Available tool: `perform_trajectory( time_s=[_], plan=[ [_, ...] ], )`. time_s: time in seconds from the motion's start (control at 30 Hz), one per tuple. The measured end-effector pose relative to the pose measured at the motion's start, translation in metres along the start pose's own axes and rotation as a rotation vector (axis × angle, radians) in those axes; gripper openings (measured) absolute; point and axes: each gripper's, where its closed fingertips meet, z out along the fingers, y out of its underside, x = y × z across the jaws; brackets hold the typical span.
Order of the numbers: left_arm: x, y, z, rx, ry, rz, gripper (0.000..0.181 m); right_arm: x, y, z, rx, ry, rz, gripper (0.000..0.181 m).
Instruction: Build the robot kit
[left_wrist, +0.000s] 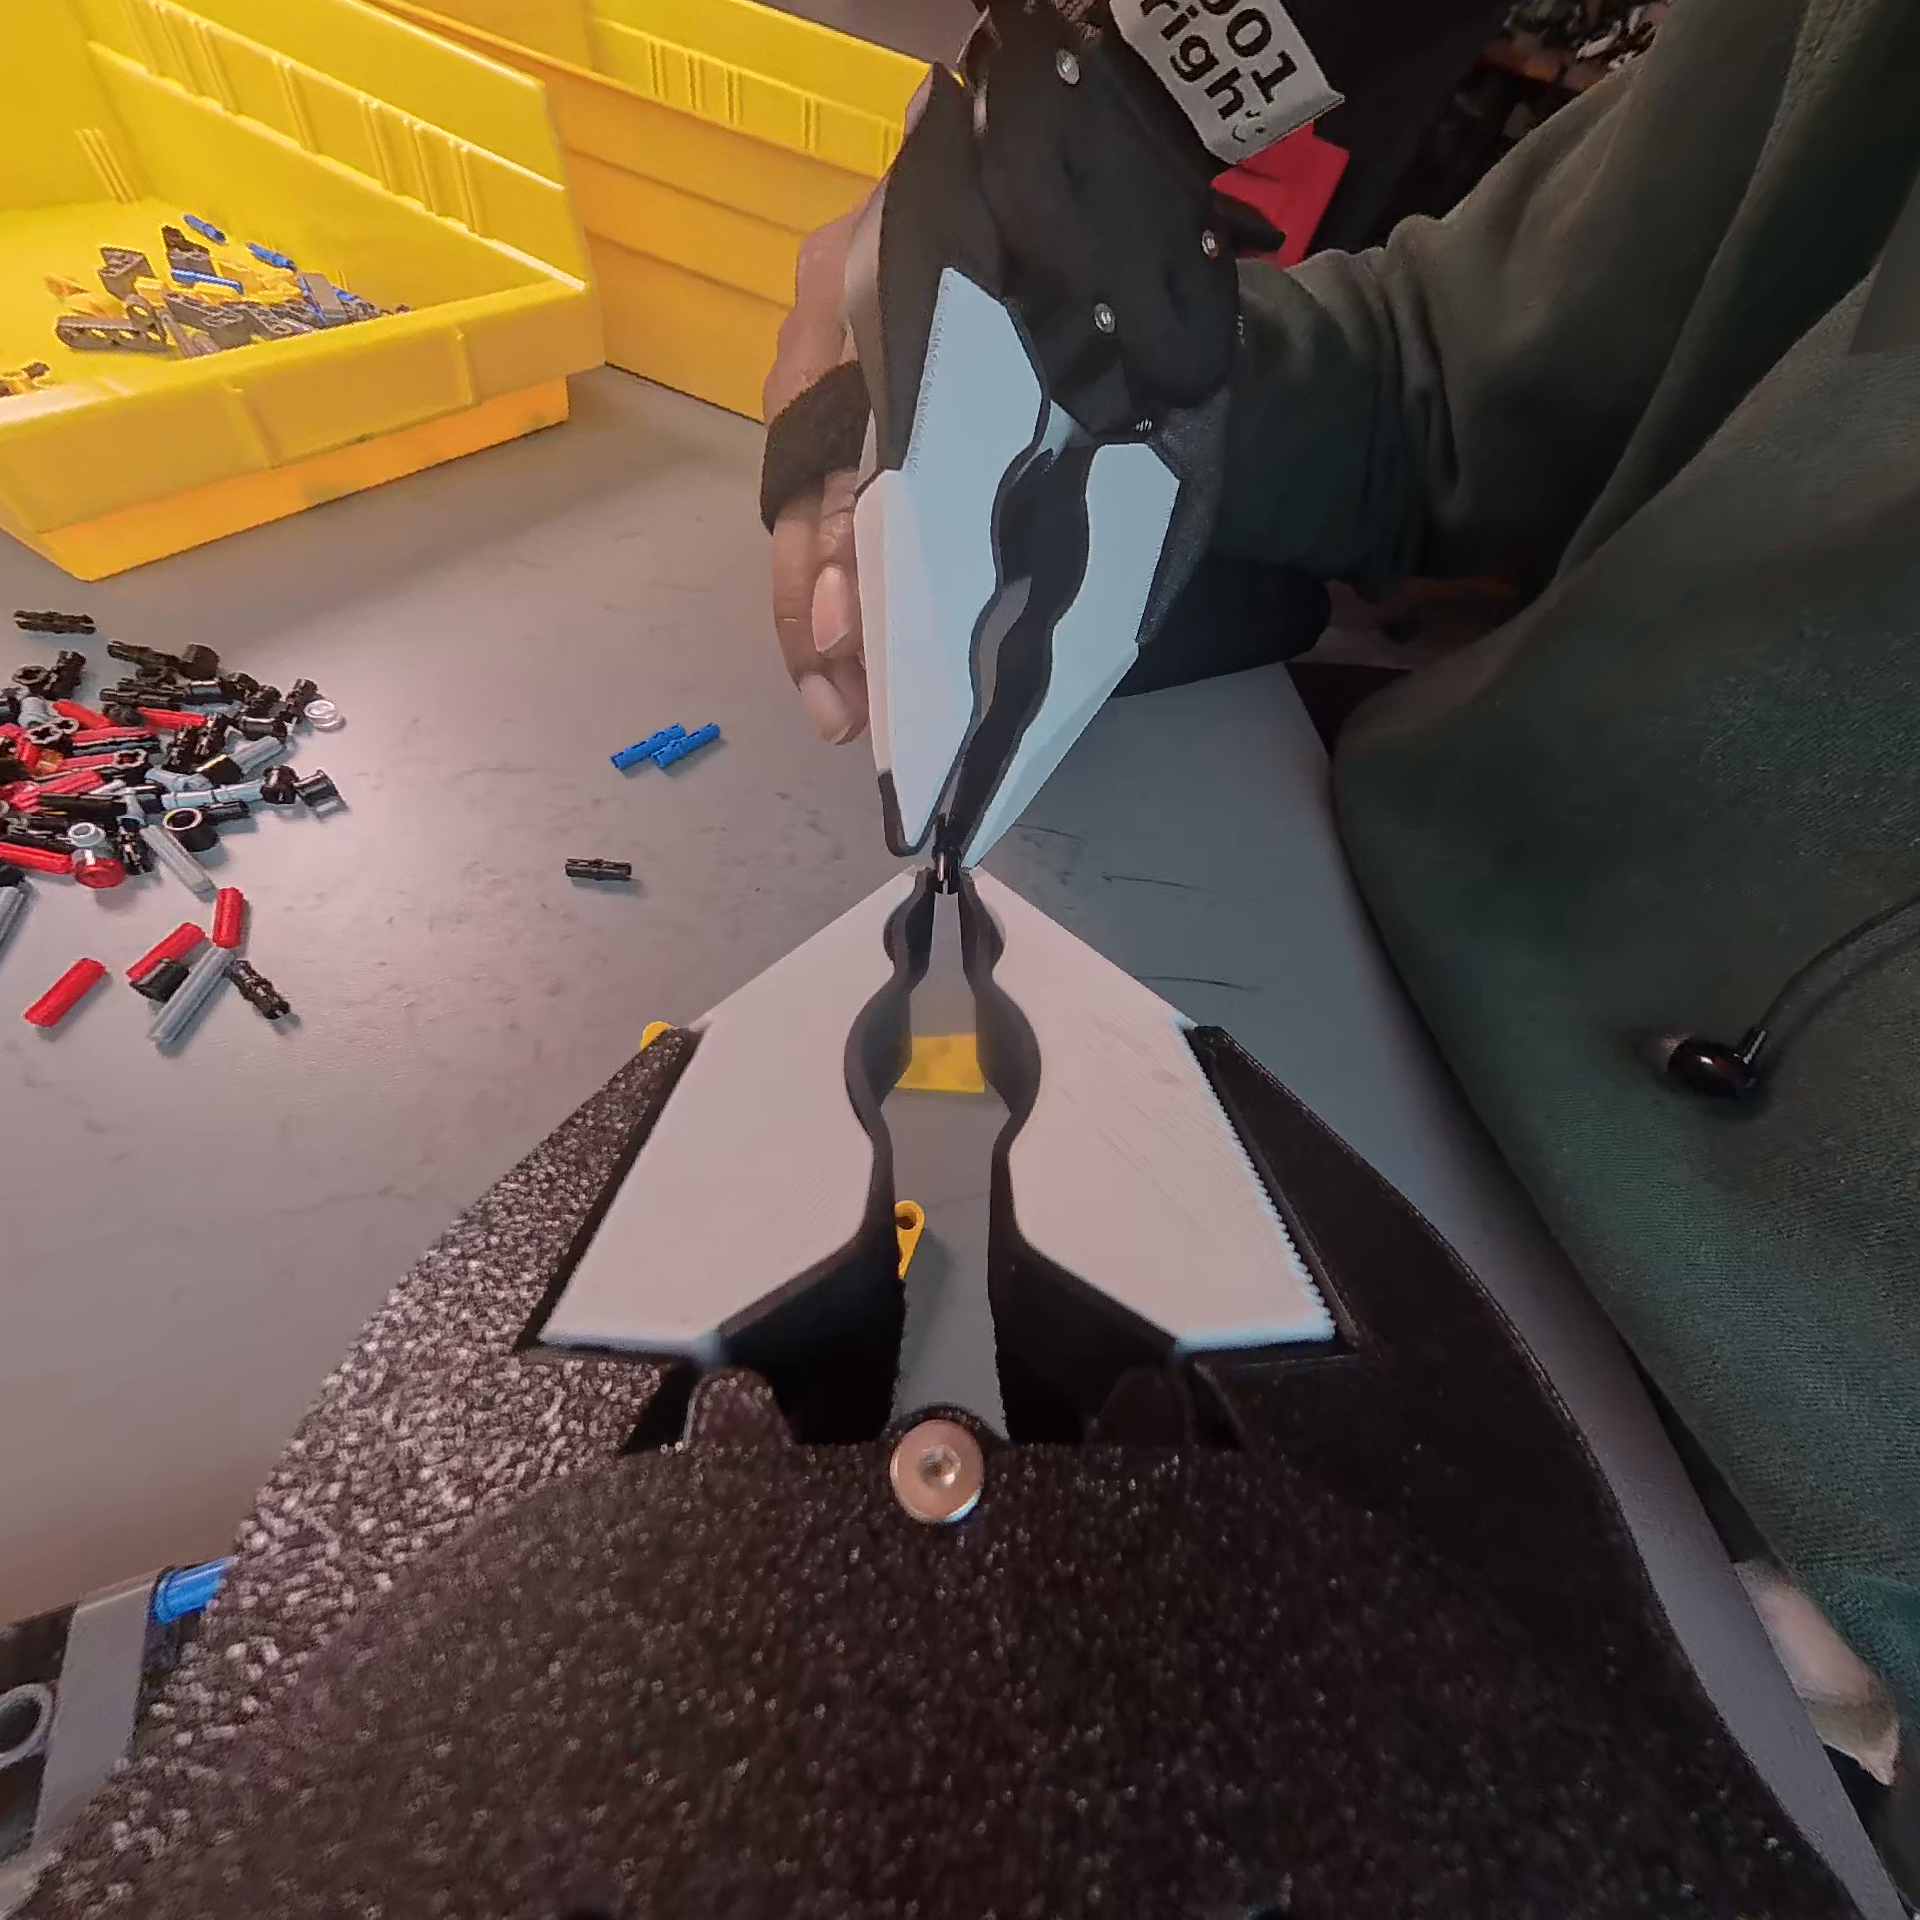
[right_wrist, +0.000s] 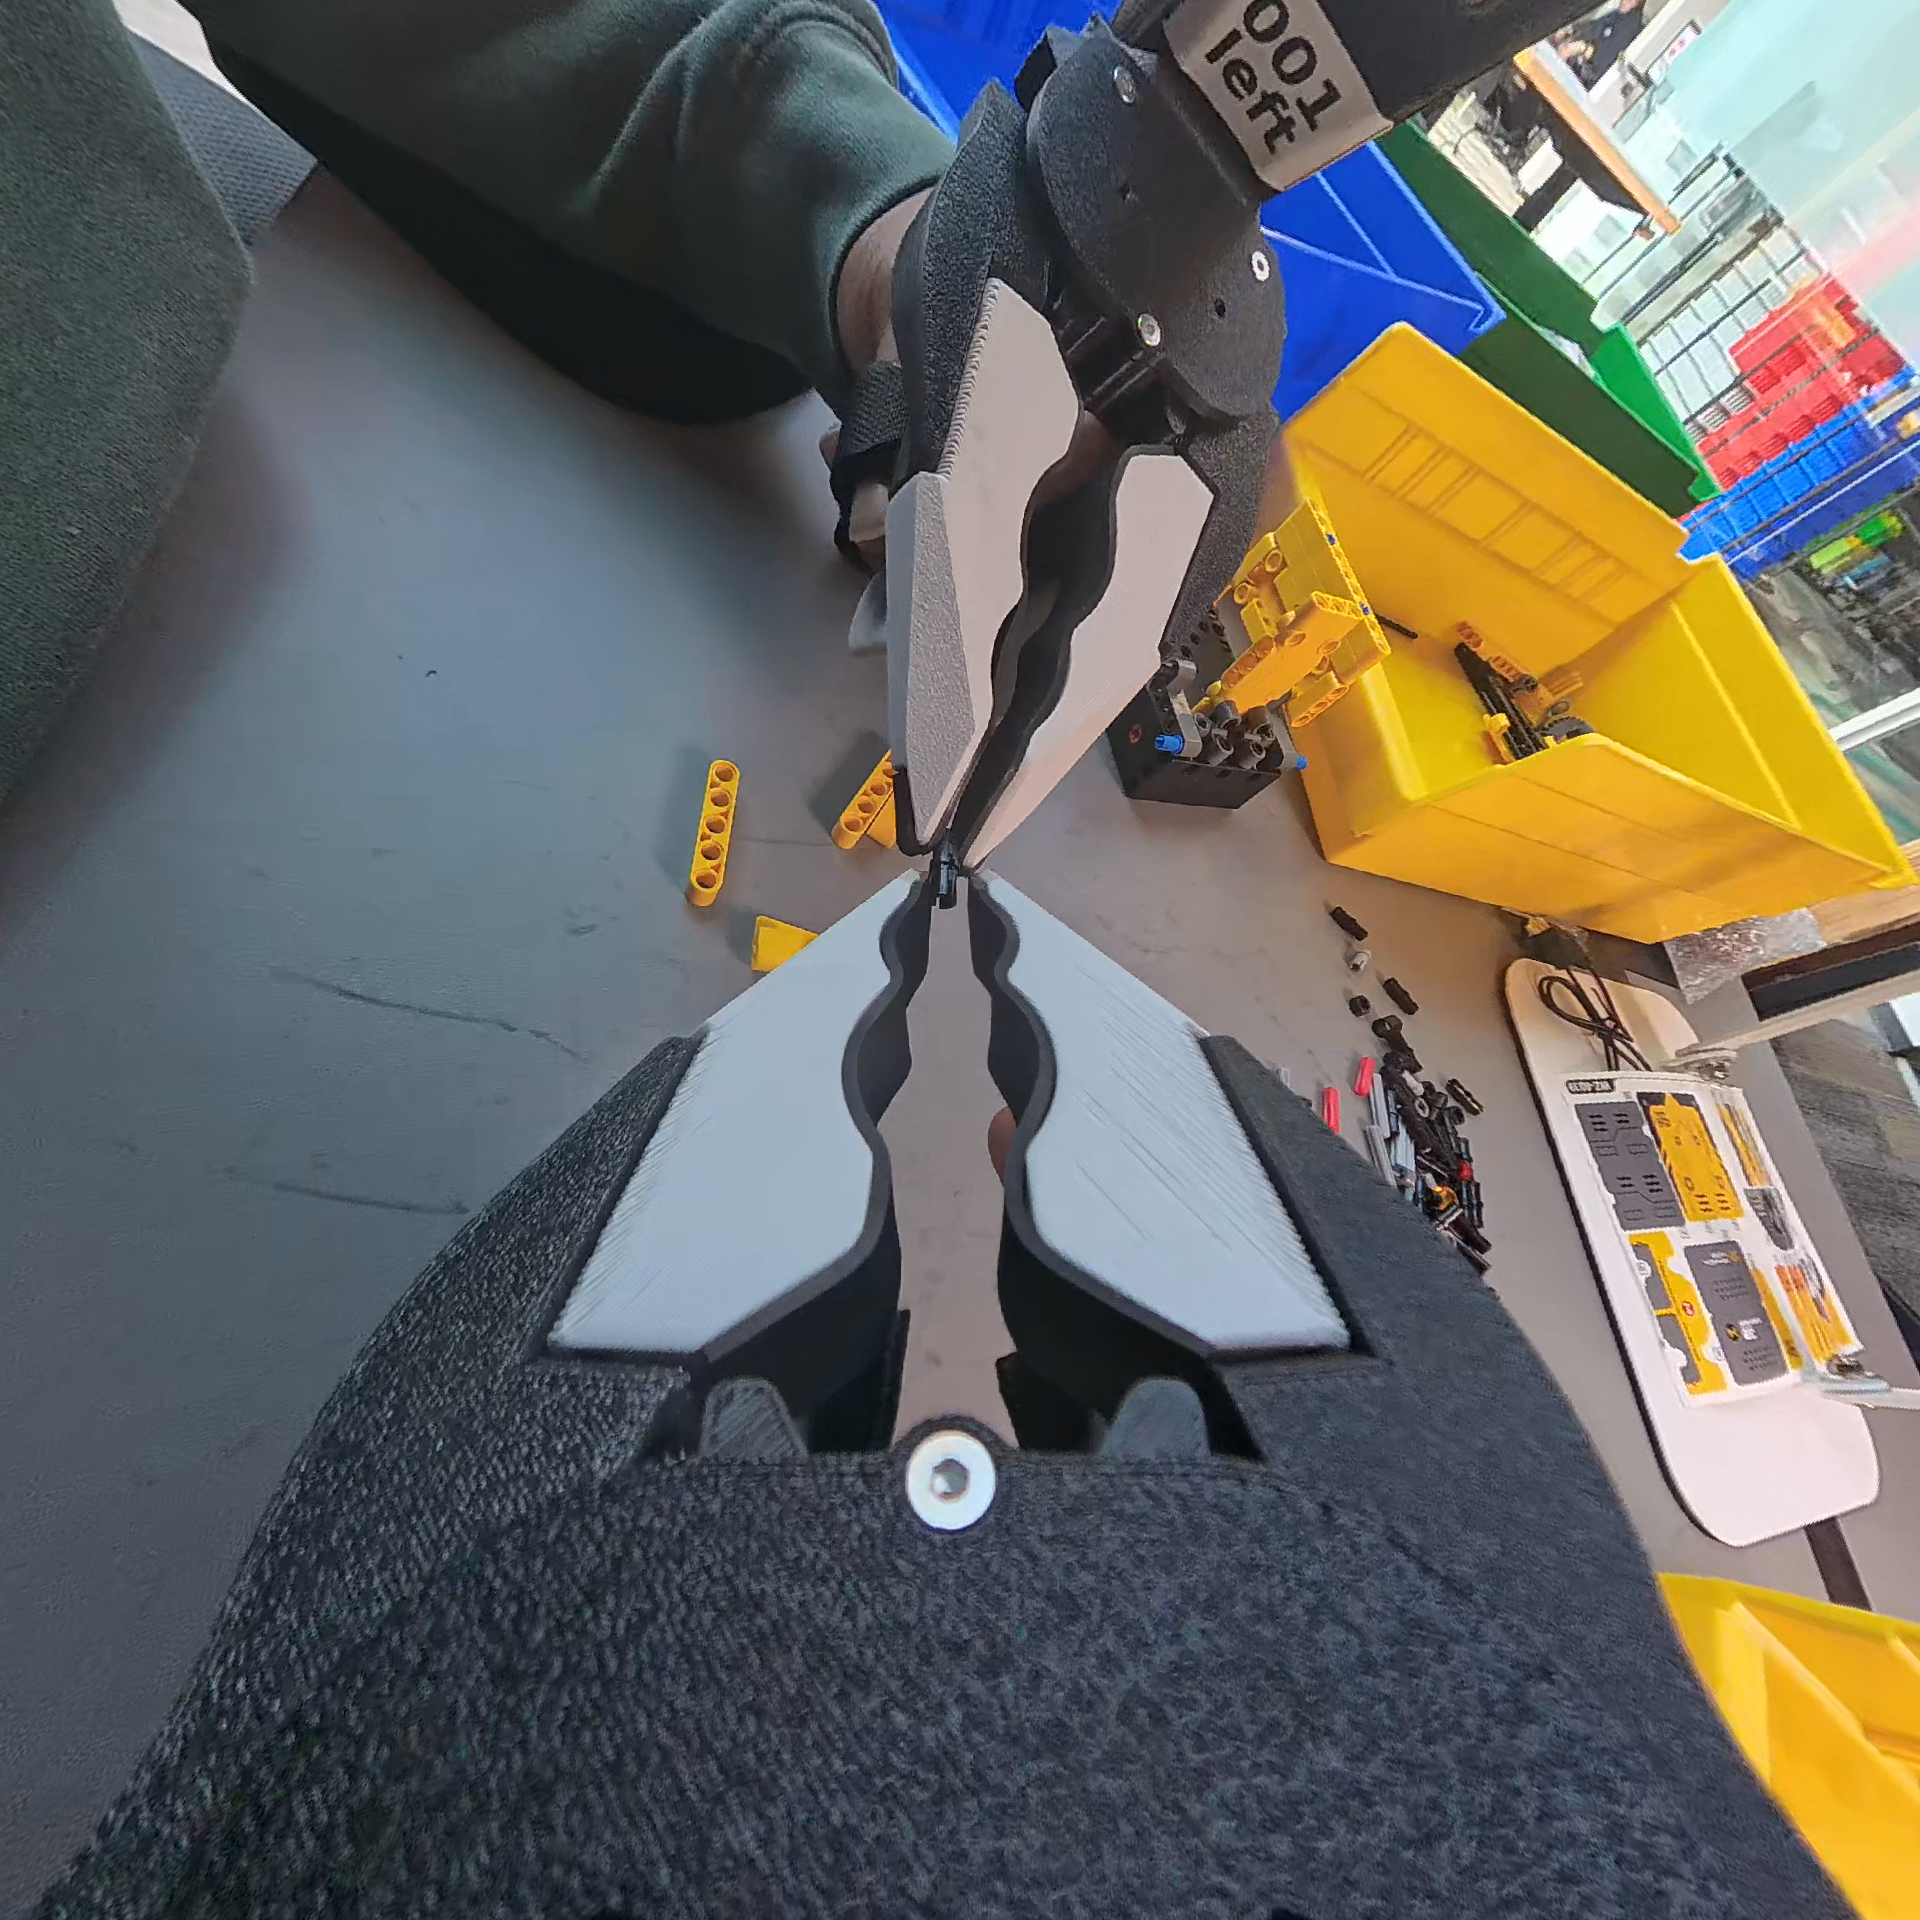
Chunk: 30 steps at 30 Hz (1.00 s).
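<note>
Two grippers, left gripper (left_wrist: 943, 883) and right gripper (right_wrist: 943, 883), meet tip to tip, both pinching one small black plastic connector pin (left_wrist: 943, 868); keeping both tips aligned seems key.

Yellow bins (left_wrist: 312, 343) on a grey counter (left_wrist: 468, 1039); red, black and grey pegs (left_wrist: 135, 790); blue pins (left_wrist: 665, 746); pale grey fingers (left_wrist: 1122, 1164); green sleeve (left_wrist: 1507, 364).

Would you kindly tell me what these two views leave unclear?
- Small black pin: left wrist view, pinched between left gripper and right gripper; tips cover most of it.
- Yellow piece: left wrist view, partly behind the fingers.
- Pile of pins: right wrist view, too small to sort.
</note>
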Motion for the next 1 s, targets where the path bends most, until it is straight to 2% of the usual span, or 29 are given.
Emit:
perform_trajectory(
  time_s=[0.3, 0.5, 0.57, 0.67, 0.83, 0.9, 1.0],
  plan=[
    [0.0, 0.0, 0.0, 0.005, 0.006, -0.01, 0.003, -0.001, -0.003, 0.0, 0.005, 0.009, -0.024, 0.005],
    [-0.004, 0.002, 0.001, -0.01, -0.027, 0.004, 0.003, 0.001, 0.0, 0.001, 0.006, -0.012, 0.043, 0.005],
    [-0.008, 0.009, 0.003, -0.066, -0.072, 0.027, 0.006, 0.001, 0.01, 0.0, -0.026, -0.035, 0.072, 0.004],
    [-0.011, 0.028, 0.006, -0.214, -0.13, 0.066, 0.025, -0.007, 0.026, -0.001, -0.075, -0.111, 0.15, 0.004],
    [-0.009, 0.055, 0.01, -0.408, -0.172, 0.098, 0.031, -0.023, 0.038, 0.007, -0.13, -0.193, 0.208, 0.004],
    [-0.008, 0.059, 0.012, -0.438, -0.183, 0.114, 0.032, -0.026, 0.039, 0.012, -0.139, -0.199, 0.212, 0.004],
    [-0.008, 0.055, 0.014, -0.412, -0.184, 0.112, 0.023, -0.03, 0.041, 0.019, -0.152, -0.204, 0.213, 0.004]
  ],
)
